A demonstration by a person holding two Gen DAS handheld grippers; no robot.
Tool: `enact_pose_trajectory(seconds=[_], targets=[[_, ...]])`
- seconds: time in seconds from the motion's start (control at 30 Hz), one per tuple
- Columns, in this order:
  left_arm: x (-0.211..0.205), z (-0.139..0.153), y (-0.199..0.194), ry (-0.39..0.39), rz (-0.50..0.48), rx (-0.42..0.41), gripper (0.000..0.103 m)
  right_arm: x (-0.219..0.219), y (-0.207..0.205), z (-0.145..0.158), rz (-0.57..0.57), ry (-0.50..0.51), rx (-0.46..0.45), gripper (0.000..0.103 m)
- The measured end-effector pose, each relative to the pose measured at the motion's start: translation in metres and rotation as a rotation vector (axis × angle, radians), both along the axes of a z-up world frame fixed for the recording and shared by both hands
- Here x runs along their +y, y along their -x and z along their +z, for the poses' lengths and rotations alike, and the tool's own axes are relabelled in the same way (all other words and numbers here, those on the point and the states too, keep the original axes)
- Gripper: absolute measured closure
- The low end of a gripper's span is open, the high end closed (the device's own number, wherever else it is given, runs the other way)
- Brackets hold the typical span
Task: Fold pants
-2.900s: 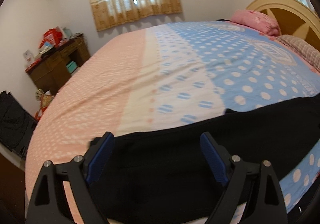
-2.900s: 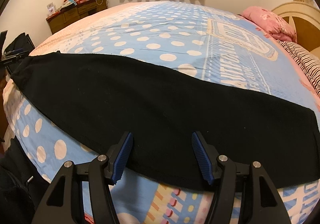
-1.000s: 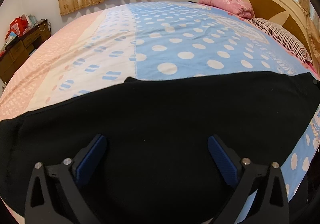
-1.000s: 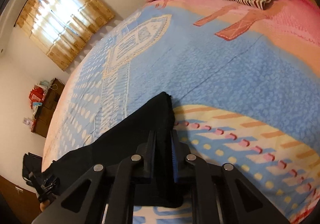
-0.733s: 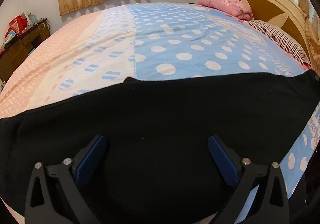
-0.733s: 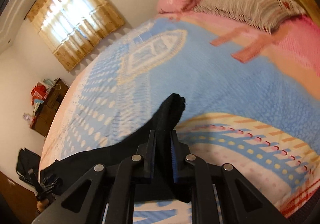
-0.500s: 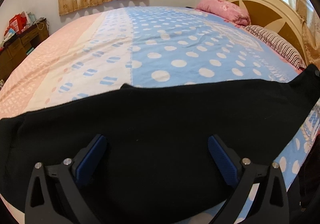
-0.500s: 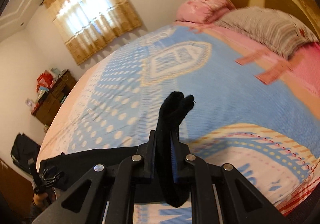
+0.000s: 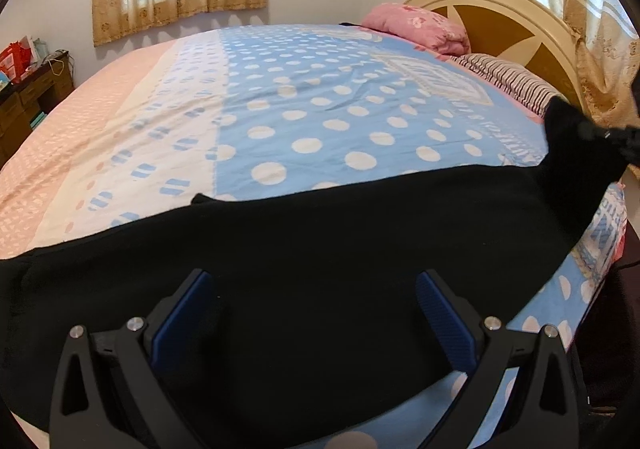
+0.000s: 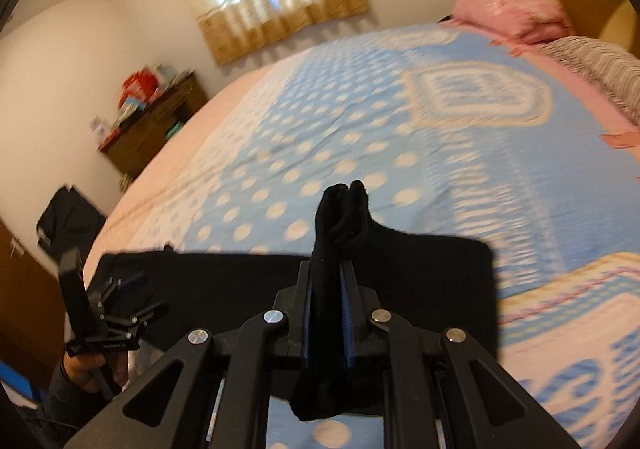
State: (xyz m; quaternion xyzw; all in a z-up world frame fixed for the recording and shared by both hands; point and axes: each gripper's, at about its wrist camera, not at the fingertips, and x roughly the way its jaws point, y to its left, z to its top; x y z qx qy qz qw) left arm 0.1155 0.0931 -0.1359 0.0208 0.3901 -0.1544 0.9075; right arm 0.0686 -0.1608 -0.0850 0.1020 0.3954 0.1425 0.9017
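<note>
Black pants (image 9: 320, 249) lie across the near edge of the bed (image 9: 320, 109), over its polka-dot cover. My left gripper (image 9: 314, 309) hovers open just above their middle, blue pads wide apart, nothing pinched. Their right end (image 9: 572, 157) is lifted off the bed. In the right wrist view my right gripper (image 10: 327, 301) is shut on that end, and a tuft of black fabric (image 10: 344, 209) sticks up past the pads. Below it the pants (image 10: 420, 269) are doubled over themselves. At the far left a hand (image 10: 88, 367) holds the left gripper (image 10: 146, 295).
A pink pillow (image 9: 416, 27) and a striped pillow (image 9: 508, 81) lie by the cream headboard (image 9: 512, 13). A wooden dresser (image 10: 152, 137) with clutter stands at the far wall, and a black bag (image 10: 68, 225) sits beside the bed.
The right gripper has lifted the pants' end off the bed, rolled level and carried it leftward over the rest. The left gripper stayed open over the pants and rose slightly.
</note>
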Motion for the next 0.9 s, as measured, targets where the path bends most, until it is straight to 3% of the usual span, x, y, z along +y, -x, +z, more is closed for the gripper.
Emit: enact_pose_trajectory(seconds=[0.17, 0.33, 0.4, 0.47, 0.57, 0.7, 0.73, 0.9], targets=[[-0.008, -0.001, 0.001, 0.006, -0.024, 0.010, 0.000, 0.037, -0.014, -0.041, 0.074, 0.023, 0.083, 0.090], [-0.021, 0.000, 0.002, 0.008, -0.058, 0.016, 0.000, 0.046, -0.018, -0.072, 0.117, 0.069, 0.159, 0.088], [-0.026, 0.002, 0.000, 0.030, -0.072, 0.027, 0.000, 0.050, -0.016, -0.078, 0.154, 0.083, 0.178, 0.081], [-0.033, 0.004, -0.002, 0.050, -0.090, 0.040, 0.000, 0.051, -0.010, -0.074, 0.208, 0.062, 0.170, 0.058], [-0.048, 0.007, -0.005, 0.069, -0.126, 0.051, 0.000, 0.041, 0.004, -0.058, 0.246, 0.019, 0.112, 0.052], [-0.072, 0.007, -0.010, 0.097, -0.177, 0.069, 0.001, -0.001, 0.016, -0.039, 0.145, -0.039, 0.022, 0.050], [-0.080, 0.006, -0.013, 0.113, -0.191, 0.086, 0.001, -0.015, 0.018, -0.038, 0.106, -0.065, 0.005, 0.046], [-0.119, 0.000, -0.017, 0.158, -0.262, 0.156, 0.014, -0.078, 0.028, -0.049, -0.124, -0.161, -0.036, 0.040]])
